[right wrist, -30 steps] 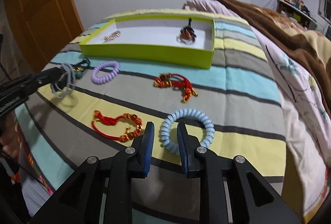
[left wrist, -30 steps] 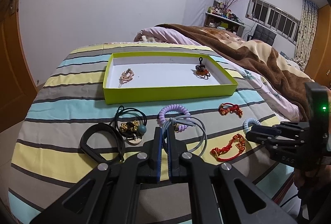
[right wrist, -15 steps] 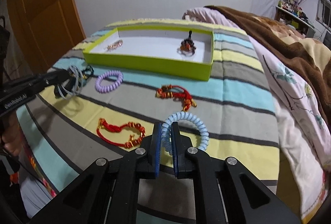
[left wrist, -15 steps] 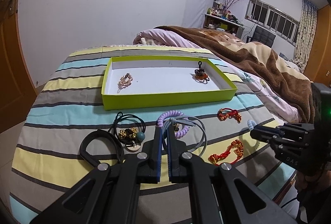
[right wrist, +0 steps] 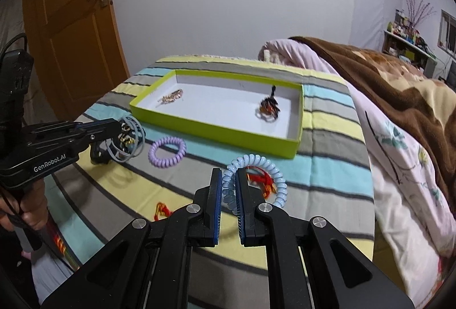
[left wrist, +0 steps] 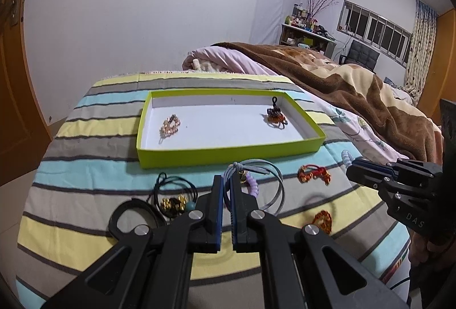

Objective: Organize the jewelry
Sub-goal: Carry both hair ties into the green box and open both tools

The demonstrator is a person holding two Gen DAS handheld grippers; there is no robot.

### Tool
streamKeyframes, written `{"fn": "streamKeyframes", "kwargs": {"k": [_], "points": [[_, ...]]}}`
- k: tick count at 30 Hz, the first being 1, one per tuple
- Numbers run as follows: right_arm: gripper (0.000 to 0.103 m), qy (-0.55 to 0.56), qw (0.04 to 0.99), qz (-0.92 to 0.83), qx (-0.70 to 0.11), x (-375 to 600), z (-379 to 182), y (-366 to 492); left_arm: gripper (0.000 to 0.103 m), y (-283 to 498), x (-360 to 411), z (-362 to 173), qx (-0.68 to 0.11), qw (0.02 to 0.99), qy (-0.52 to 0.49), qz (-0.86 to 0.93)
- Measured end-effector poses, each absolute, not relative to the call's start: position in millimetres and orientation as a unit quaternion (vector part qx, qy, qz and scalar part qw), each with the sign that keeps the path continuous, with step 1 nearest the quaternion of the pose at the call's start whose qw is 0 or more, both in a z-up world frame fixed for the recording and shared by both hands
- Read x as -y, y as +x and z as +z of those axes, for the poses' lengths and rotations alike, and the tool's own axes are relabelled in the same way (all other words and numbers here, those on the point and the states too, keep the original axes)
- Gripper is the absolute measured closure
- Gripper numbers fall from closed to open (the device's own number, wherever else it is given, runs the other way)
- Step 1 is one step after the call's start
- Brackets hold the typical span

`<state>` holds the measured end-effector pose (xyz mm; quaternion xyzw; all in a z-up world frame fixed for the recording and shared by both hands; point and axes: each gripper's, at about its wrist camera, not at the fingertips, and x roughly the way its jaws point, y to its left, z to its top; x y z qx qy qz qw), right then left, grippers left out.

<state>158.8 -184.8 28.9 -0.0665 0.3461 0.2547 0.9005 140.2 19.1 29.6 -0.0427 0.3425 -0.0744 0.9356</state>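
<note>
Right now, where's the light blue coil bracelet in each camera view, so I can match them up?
Left wrist: light blue coil bracelet at right, only a bit showing at the right gripper tip.
Right wrist: bracelet at centre, clamped between that gripper's fingers, lifted.
Shared landmark: green tray beyond it in both.

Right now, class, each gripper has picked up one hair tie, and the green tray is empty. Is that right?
Not quite. Each gripper does hold a tie: the left gripper the grey hair tie, the right gripper the blue coil tie. But the green tray is not empty: the right wrist view shows a gold piece and a dark beaded piece inside.
</note>
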Motion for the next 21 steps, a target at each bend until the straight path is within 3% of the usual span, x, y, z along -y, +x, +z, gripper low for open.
{"fn": "streamKeyframes", "kwargs": {"k": [12,21], "points": [[0.094,-0.07,0.905,0.26,-0.33,169,40,209,0.098,188,-35,38,-0.335,0.94,-0.037,-0.048],[0.094,-0.075,0.892,0.261,-0.362,157,22,259,0.098,232,-47,22,-0.365,0.93,-0.033,-0.03]]}}
